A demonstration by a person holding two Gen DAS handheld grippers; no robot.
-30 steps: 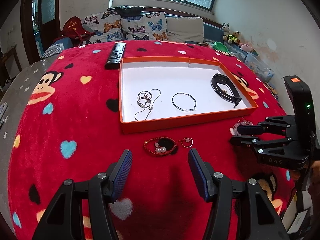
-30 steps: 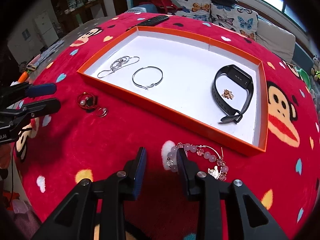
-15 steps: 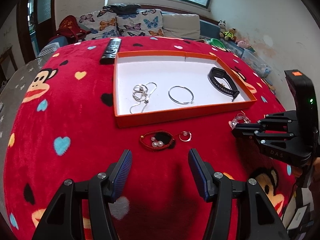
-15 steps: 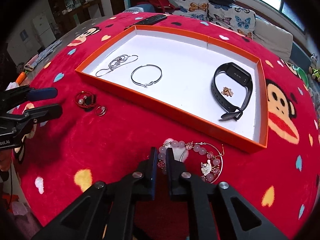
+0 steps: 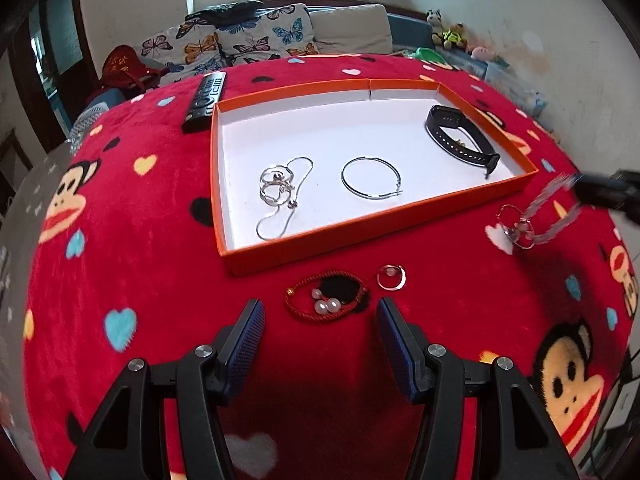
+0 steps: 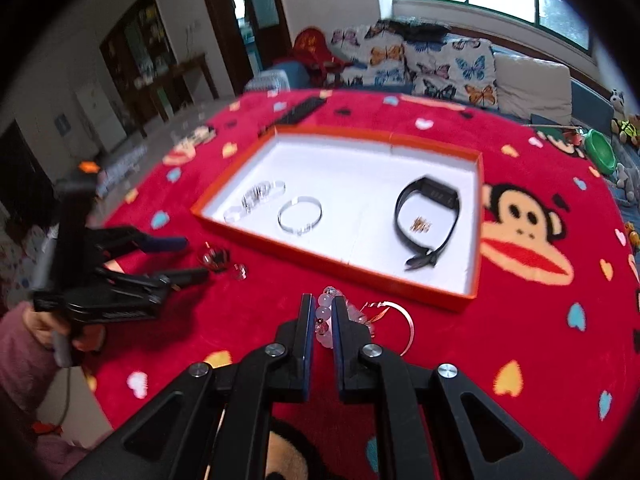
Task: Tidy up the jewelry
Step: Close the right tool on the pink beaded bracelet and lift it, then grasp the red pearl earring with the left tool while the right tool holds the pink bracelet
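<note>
My right hand-held gripper (image 6: 321, 322) is clamped narrow on the pink beaded bracelet (image 6: 326, 316), whose wire hoop hangs beside the pads just above the red blanket (image 6: 520, 320); in the left view the bracelet is a blurred streak near the orange tray's (image 5: 360, 236) right corner. My left hand-held gripper (image 5: 320, 338) stands wide with nothing between its pads, hovering just short of the red cord bracelet (image 5: 326, 300) with 3 pearls and the small ring (image 5: 391, 277) beside it, both lying on the blanket in front of the tray. Inside the tray lie a silver chain necklace (image 5: 280, 196), a hoop bangle (image 5: 371, 177) and a black fitness band (image 5: 460, 140) (a tiny gold piece sits inside its loop). A remote control (image 5: 205, 100) touches the tray's far left corner.
</note>
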